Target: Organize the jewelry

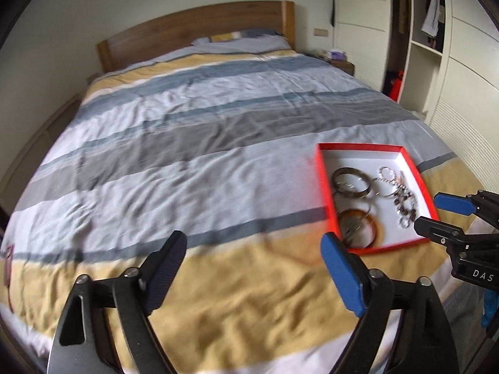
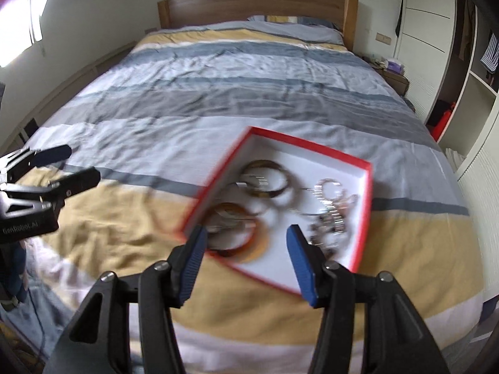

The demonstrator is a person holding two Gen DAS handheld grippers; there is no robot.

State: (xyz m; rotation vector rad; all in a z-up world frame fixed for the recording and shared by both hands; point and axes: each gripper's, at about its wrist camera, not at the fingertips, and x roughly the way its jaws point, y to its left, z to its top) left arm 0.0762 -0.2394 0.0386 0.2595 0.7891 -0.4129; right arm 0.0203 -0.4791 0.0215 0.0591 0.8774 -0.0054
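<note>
A shallow red box (image 1: pixel 358 146) (image 2: pixel 312 145) with a white floor lies on the yellow band of the bed's duvet. Inside it are a dark bangle (image 1: pixel 352 184) (image 2: pixel 265 180), an amber bangle (image 1: pixel 361 227) (image 2: pixel 259 237) and a tangle of silver bracelets (image 1: pixel 399 193) (image 2: pixel 333 208). My left gripper (image 1: pixel 252 246) (image 2: pixel 81 162) hangs wide open over bare duvet, left of the box, holding nothing. My right gripper (image 2: pixel 246 233) (image 1: pixel 428 212) is open above the box's near edge, over the amber bangle, with nothing gripped between its pads.
The striped duvet (image 1: pixel 187 143) covers a wide bed with a wooden headboard (image 1: pixel 193 28) and pillows (image 2: pixel 296 28). A nightstand (image 2: pixel 393 78) and a white wardrobe (image 1: pixel 467 99) with open shelves stand along the right. Both views are motion-blurred.
</note>
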